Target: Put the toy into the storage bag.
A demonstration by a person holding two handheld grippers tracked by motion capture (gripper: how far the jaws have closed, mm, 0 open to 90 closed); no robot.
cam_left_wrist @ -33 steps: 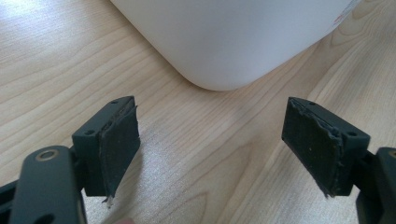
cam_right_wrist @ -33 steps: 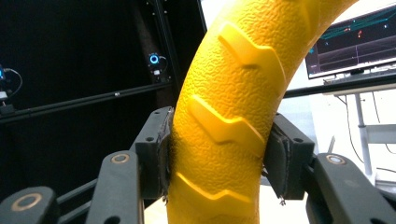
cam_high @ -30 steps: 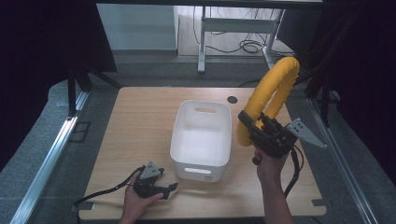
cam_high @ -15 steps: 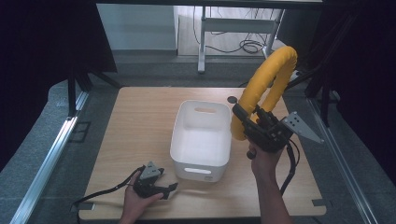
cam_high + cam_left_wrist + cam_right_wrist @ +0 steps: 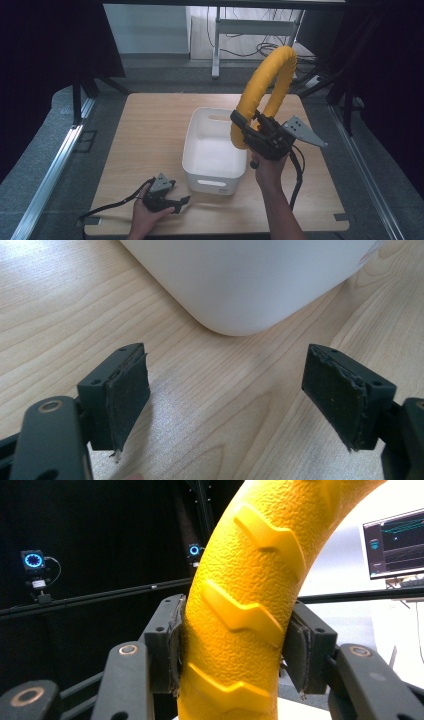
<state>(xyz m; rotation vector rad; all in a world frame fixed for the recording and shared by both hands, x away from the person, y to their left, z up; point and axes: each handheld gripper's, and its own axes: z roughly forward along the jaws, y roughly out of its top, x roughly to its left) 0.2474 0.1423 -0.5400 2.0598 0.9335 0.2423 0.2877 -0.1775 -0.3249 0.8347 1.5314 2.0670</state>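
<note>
Pale wood desk (image 5: 150,130) in a dark room carries a white bin (image 5: 215,150) mid-desk. Right gripper (image 5: 245,132) clamps a yellow ring (image 5: 265,85) above the bin's right rim. Left gripper (image 5: 182,202), jaws apart, rests near the front edge.

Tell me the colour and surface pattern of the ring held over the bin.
Yellow ring, pebbled with raised chevron ridges; the right gripper view shows it best.
</note>
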